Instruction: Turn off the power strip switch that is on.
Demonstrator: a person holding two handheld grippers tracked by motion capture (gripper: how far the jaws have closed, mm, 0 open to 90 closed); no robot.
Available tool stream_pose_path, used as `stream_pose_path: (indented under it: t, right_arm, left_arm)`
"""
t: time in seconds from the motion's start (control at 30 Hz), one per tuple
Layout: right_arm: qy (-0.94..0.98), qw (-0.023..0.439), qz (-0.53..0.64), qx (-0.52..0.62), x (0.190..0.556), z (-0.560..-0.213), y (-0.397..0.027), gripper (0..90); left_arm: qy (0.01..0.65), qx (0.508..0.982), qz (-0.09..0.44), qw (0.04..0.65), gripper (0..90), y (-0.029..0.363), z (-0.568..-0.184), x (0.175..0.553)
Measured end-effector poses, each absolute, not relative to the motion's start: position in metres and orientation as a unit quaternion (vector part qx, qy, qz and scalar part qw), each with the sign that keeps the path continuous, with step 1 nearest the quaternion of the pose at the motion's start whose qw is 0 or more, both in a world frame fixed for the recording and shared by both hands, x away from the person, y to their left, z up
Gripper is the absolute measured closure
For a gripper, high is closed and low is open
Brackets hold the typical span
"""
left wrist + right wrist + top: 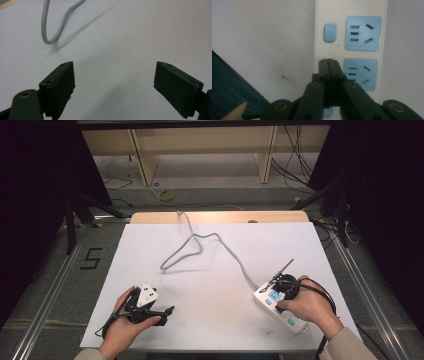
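Note:
A white power strip (269,300) with blue sockets lies at the near right of the white sheet. Its grey cable (200,242) loops back toward the table's far edge. My right gripper (284,289) rests over the strip in a hand. In the right gripper view the jaws (328,65) are shut with nothing between them, hovering beside the lower blue socket (362,73), below a blue switch (330,32). Whether they touch the strip I cannot tell. My left gripper (162,306) sits at the near left, jaws wide open (115,82) over bare sheet, the cable loop (47,37) farther off.
The white sheet (215,285) covers most of the wooden table (220,216). Beyond it stand a wooden shelf frame (145,160) and floor cables (295,165). Metal rails (50,285) run along both sides. Dark blue fabric (232,87) shows at the right gripper view's lower left.

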State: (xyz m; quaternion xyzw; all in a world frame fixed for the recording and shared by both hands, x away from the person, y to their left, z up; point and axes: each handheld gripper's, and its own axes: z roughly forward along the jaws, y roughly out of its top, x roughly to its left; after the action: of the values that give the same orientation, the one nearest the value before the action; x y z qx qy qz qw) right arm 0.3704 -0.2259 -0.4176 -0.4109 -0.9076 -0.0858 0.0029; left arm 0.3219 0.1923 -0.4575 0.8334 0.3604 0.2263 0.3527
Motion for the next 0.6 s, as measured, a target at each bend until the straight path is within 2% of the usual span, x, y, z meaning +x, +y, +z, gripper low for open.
stream_pose_path:
  t: [0.6]
  right_arm:
    - [-0.911,0.010,-0.072,-0.406,0.3696,-0.4217,-0.2231,90.0]
  left_arm:
    - [0.360,0.834,0.227,0.352,16.6,0.1920,-0.4574,0.3220]
